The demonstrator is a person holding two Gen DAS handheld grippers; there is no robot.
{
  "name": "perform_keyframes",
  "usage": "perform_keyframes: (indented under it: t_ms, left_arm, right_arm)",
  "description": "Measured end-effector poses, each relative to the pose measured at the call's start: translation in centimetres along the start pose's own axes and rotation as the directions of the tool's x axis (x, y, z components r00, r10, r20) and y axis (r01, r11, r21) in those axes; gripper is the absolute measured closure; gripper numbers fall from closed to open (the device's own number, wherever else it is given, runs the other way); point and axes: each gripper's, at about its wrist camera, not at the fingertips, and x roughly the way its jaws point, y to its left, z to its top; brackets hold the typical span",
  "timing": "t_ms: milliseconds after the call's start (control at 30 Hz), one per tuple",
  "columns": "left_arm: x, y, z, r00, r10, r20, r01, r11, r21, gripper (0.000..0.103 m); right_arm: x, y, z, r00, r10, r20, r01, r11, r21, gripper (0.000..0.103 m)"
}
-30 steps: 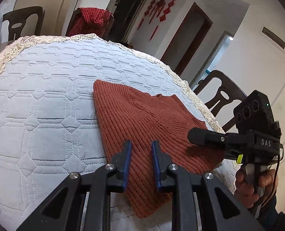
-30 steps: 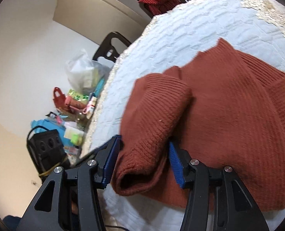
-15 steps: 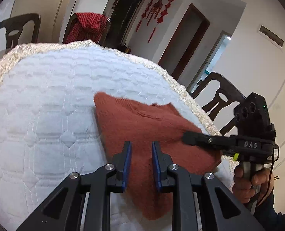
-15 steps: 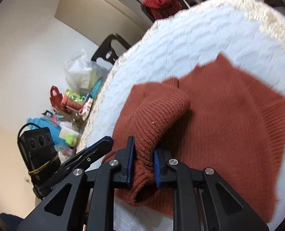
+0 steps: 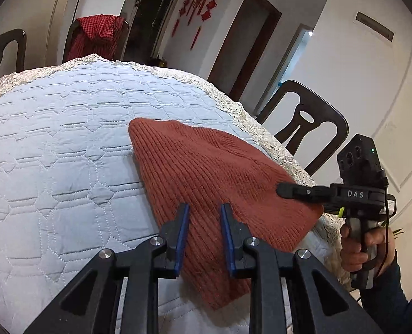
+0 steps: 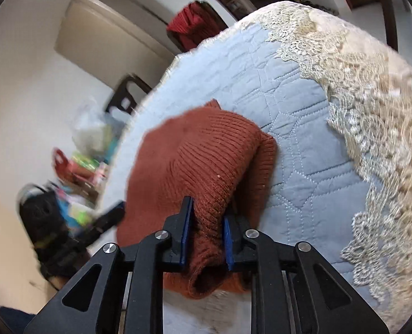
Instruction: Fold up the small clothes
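A rust-red knitted sweater [image 5: 206, 172] lies on the quilted pale-blue table cover [image 5: 53, 144]. In the right wrist view my right gripper [image 6: 204, 222] pinches a thick rolled fold of the sweater [image 6: 206, 161] between its blue pads; the jaws are easing open a little with the fold still pressed between them. That right gripper [image 5: 282, 189] reaches in over the sweater's right edge in the left wrist view. My left gripper [image 5: 204, 217] hovers over the sweater's near part, its jaws narrowly apart and opening slightly, the fabric lying flat beneath them.
The cover's lace border [image 6: 373, 111] runs along the table edge. Dark chairs [image 5: 311, 122] stand around the table, one draped with a red checked cloth [image 5: 97, 36]. Bags and clutter [image 6: 89, 150] sit beyond the table's left side. A hand [image 5: 359, 239] holds the right gripper's handle.
My right gripper closed on the rolled fold and carried it across the sweater, which now lies narrower. The left gripper shifted sideways over the sweater, its jaws barely wider.
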Motion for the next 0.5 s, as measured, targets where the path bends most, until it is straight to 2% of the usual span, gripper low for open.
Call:
perform_keyframes:
  t_ms: [200, 300, 433, 500]
  left_arm:
    - [-1.1, -0.4, 0.5, 1.0, 0.021, 0.016, -0.021, 1.0, 0.005, 0.075]
    - [-0.6, -0.9, 1.5, 0.999, 0.035, 0.031, -0.036, 0.999, 0.03, 0.075]
    - [1.6, -1.4, 2.5, 0.997, 0.078, 0.015, -0.079, 0.995, 0.064, 0.075]
    - [3.2, -1.2, 2.2, 0.996, 0.09, -0.014, -0.089, 0.994, 0.071, 0.075]
  right_arm:
    - [-2.7, 2.2, -0.2, 0.992, -0.093, 0.085, 0.102, 0.99, -0.097, 0.08]
    - [-4.2, 3.6, -0.6, 0.987, -0.082, 0.136, 0.103, 0.982, -0.158, 0.08]
    - [-3.3, 4.1, -1.8, 0.99, -0.099, 0.104, 0.12, 0.968, -0.221, 0.08]
    - [-2.1, 3.4, -2.6, 0.98, -0.176, 0.09, 0.192, 0.954, -0.23, 0.08]
